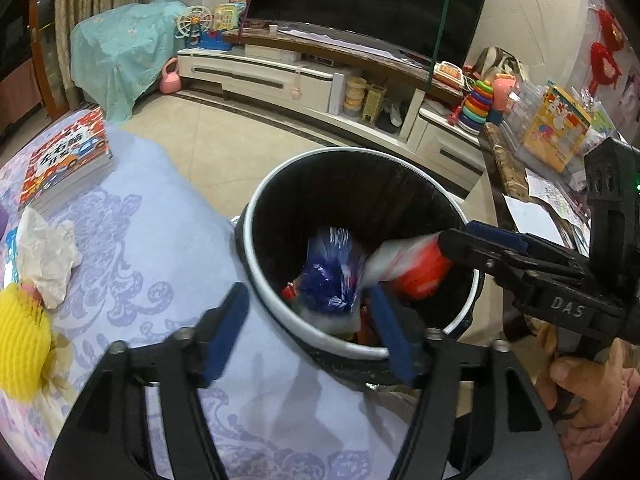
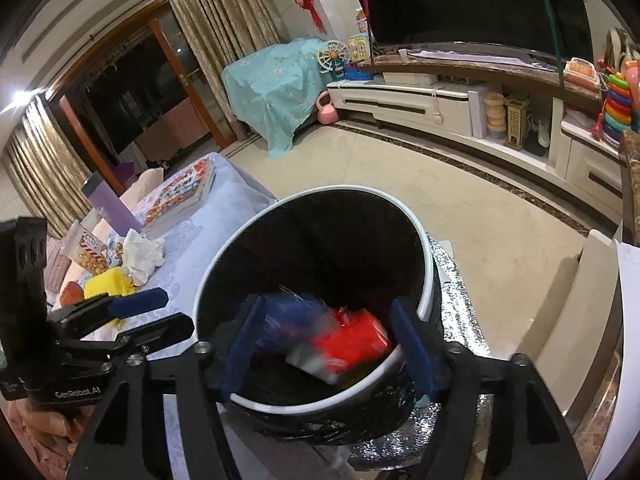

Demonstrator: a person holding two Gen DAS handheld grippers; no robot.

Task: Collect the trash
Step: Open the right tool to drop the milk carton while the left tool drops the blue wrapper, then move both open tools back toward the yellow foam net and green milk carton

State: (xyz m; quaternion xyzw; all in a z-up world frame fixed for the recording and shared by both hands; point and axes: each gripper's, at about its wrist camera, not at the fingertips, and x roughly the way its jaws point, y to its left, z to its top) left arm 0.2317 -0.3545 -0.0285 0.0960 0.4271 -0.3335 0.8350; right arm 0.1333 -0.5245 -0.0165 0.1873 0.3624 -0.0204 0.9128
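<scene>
While both grippers, left gripper (image 1: 308,336) and right gripper (image 2: 328,344), gape wide, 2 wrappers (image 1: 332,276) occupy 1 bin (image 1: 260,200).

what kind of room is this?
Most likely a home living room: a large black TV screen above a long white media cabinet, children's toys like the rainbow ring stacker, and gold curtains by a sliding door.

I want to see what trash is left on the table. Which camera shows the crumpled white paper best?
The left wrist view: the crumpled white paper lies large and unobstructed on the tablecloth. The right wrist view shows the paper smaller, among snack packets.
</scene>
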